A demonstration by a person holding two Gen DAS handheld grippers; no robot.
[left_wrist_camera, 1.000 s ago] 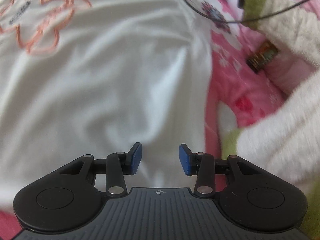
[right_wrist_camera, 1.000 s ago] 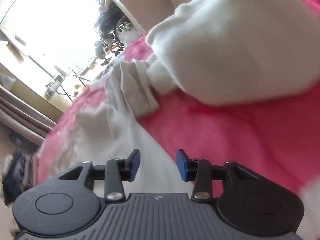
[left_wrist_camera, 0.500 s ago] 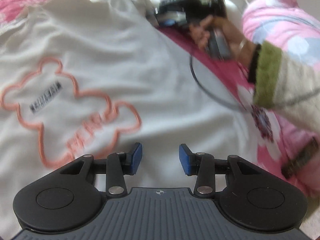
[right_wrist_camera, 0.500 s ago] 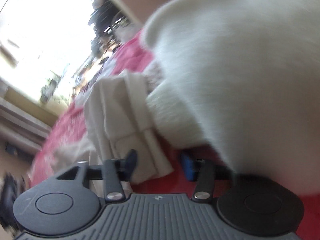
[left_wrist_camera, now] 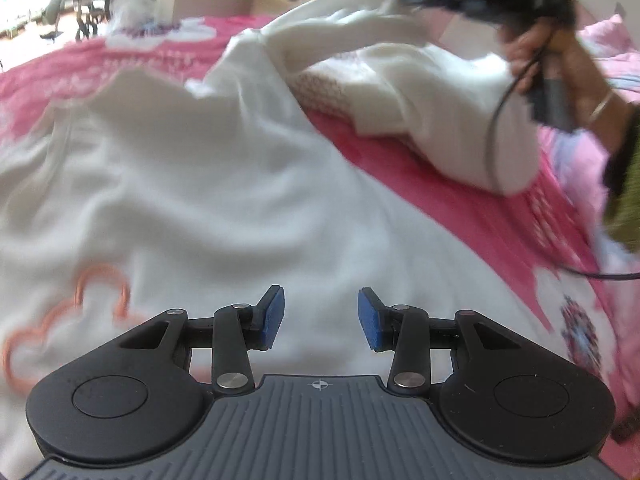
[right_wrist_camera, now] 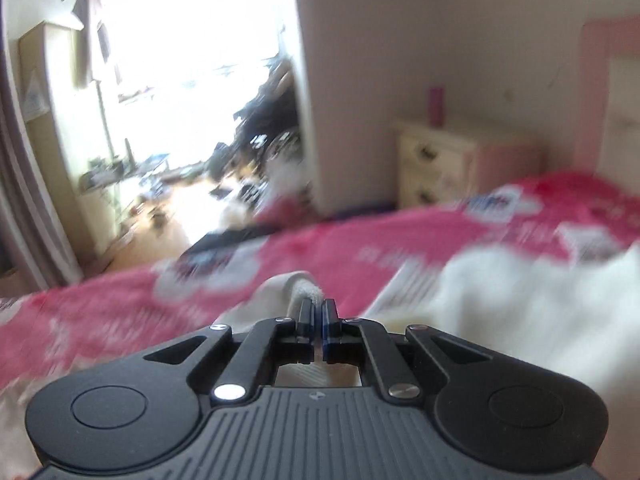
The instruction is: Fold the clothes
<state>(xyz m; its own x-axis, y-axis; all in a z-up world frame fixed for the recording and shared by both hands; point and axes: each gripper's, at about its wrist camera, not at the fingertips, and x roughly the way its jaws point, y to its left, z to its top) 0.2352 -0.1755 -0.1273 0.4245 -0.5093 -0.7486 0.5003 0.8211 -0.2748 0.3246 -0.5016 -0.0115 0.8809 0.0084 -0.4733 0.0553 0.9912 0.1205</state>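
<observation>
right hand-held gripper: open → clamped on sleeve cuff | sleeve: flat on bed → lifted

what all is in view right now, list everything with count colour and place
white cotton top with orange outline print: one, white, spread on the bed under the left tongs
white sleeve cuff: one, white, pinched in the right tongs and lifted
pink floral bedspread: one, pink with white patches, under the top
cream bedside drawer unit: one, cream, against the wall behind the bed
pink cylinder: one, pink, on the drawer unit; too blurred to identify
black cable: one, black, looping down from the right handle
left tongs: blue pads, open, above the top
right tongs: shut on the cuff
person's hand: one, with a bangle, gripping the right handle
</observation>
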